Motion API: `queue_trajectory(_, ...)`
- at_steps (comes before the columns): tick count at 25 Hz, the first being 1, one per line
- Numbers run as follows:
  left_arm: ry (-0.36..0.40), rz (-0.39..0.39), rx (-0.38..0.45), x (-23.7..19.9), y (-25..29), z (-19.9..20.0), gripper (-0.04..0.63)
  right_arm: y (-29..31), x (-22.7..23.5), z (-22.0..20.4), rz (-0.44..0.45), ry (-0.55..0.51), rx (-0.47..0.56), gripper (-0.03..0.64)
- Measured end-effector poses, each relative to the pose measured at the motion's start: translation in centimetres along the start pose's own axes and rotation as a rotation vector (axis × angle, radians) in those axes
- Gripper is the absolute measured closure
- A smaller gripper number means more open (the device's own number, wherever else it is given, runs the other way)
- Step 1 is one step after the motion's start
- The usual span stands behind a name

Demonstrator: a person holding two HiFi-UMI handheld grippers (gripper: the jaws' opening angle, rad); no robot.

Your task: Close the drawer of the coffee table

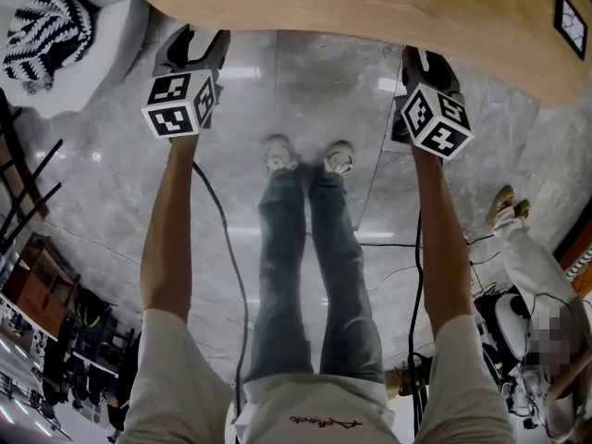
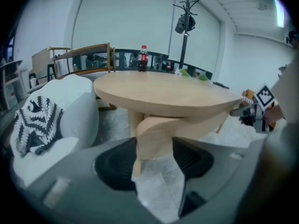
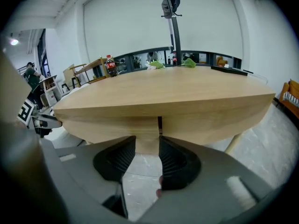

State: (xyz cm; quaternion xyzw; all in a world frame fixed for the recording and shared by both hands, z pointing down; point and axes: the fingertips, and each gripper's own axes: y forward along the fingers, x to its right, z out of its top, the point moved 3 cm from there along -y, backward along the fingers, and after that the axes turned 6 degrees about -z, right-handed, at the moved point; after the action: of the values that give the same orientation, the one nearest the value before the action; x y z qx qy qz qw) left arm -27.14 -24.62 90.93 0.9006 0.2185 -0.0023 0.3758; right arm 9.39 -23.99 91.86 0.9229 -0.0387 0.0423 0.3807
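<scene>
The oval wooden coffee table (image 1: 370, 17) fills the top of the head view. Both grippers reach under its near edge, so only their marker cubes (image 1: 180, 103) (image 1: 435, 118) show and the fingertips are hidden. In the left gripper view a curved wooden drawer piece (image 2: 156, 134) juts out below the table top (image 2: 163, 94). It lies between the wide jaws of my left gripper (image 2: 154, 164). My right gripper (image 3: 147, 160) has the table's lower wooden edge (image 3: 147, 143) between its jaws, beside a vertical seam (image 3: 160, 122). No firm press of the pads shows on either side.
A white armchair (image 2: 70, 115) with a black-and-white striped cushion (image 2: 35, 125) stands left of the table. A cola bottle (image 2: 143, 59) stands at the table's far side and a coat stand (image 2: 186, 27) behind it. Cables (image 1: 222, 248) cross the marble floor by my legs (image 1: 305, 248). Another person (image 1: 532, 276) sits at the right.
</scene>
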Motion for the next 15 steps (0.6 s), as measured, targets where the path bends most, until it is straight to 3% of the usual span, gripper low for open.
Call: queue_trajectory(15,-0.032,0.012,0.017,-0.76,0.58,0.69,0.360,0.64,-0.04,0.68,-0.010,0.043,0.000,0.459)
